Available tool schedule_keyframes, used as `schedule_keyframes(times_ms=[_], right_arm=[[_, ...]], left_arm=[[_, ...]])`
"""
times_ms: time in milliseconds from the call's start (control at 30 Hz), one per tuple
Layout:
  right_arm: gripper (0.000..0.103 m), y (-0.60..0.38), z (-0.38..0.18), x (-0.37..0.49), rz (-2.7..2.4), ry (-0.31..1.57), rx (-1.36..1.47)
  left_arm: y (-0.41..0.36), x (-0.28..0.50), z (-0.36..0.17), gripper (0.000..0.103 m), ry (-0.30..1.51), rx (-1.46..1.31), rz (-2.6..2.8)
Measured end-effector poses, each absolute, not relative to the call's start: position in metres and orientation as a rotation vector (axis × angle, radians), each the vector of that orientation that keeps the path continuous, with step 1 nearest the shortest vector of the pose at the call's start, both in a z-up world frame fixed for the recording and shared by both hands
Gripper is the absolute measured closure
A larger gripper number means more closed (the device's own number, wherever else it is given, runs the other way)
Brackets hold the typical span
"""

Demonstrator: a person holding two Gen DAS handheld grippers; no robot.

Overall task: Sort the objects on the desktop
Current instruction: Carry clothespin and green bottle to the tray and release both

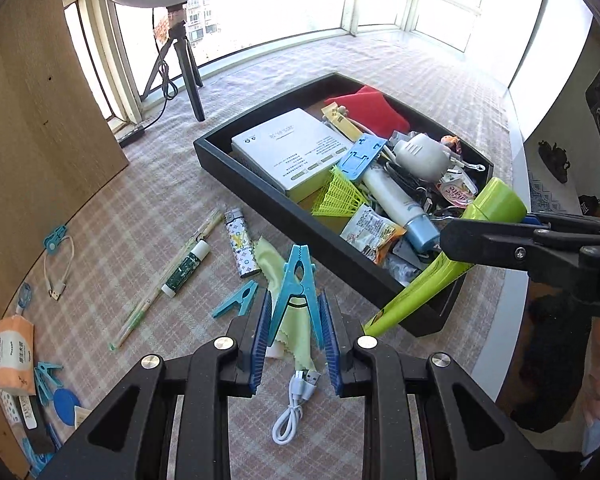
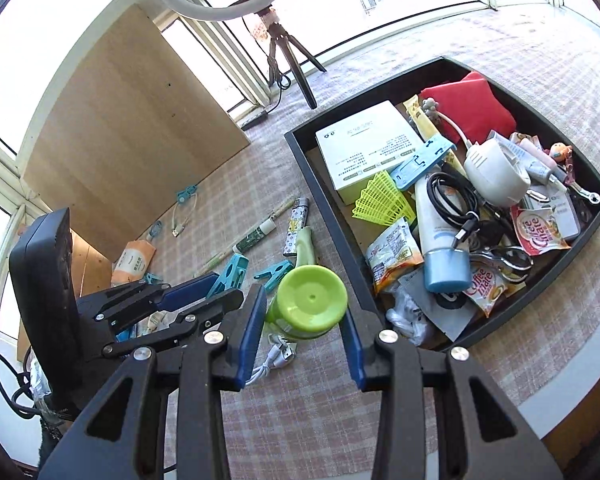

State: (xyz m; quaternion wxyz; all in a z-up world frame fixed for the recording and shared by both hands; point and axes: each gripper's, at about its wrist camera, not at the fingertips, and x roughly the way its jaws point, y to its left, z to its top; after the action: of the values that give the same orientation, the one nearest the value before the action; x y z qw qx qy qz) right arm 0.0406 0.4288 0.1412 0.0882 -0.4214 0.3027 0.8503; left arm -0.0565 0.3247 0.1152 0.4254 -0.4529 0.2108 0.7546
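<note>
Your left gripper (image 1: 296,320) grips a big blue peg (image 1: 296,280) by its two legs, the blue pads pressed on the plastic and the peg's closed beak pointing away from you. Your right gripper (image 2: 304,320) holds a lime green tube (image 2: 308,306) just behind its broad round cap; in the left view the tube (image 1: 420,284) slants across the near corner of the black tray (image 1: 260,196), tail low and cap high. Both loads hang above the checked cloth (image 1: 140,208), so carry them level and keep the two grippers apart, since they hang near each other by the tray's near left edge. Judging by the small blue pegs (image 1: 236,300) already lying left of the tray, the peg likely belongs there; lower it flat before you let go, because hard smooth plastic can skate on cloth. The tube is soft and glossy and tapers to a flat crimped tail, so squeeze lightly or it may slip or bulge. The tray is matt and straight-walled, piled with a white box (image 1: 292,152), a red pouch (image 1: 368,104), cables and crinkly sachets. A thin green wipe (image 1: 284,312) and a coiled white cable (image 1: 296,404) lie under your left gripper.
</note>
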Motion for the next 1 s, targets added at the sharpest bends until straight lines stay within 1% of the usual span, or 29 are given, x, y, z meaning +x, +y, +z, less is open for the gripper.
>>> schedule_keyframes(times_ms=[333, 500, 733, 1000], right_arm=[[0.068, 0.521, 0.198, 0.069, 2.562, 0.720, -1.233], [0.068, 0.575, 0.213, 0.080, 2.515, 0.546, -1.249], [0.068, 0.634, 0.197, 0.064, 2.448, 0.439, -1.392], [0.068, 0.648, 0.171, 0.015, 2.448, 0.326, -1.523]], left_arm=[[0.390, -0.036, 0.137, 0.080, 0.451, -1.131, 1.917], [0.422, -0.033, 0.131, 0.080, 0.407, -1.154, 1.938], [0.455, -0.044, 0.116, 0.080, 0.330, -1.234, 1.982], [0.479, -0.056, 0.110, 0.080, 0.308, -1.285, 1.996]])
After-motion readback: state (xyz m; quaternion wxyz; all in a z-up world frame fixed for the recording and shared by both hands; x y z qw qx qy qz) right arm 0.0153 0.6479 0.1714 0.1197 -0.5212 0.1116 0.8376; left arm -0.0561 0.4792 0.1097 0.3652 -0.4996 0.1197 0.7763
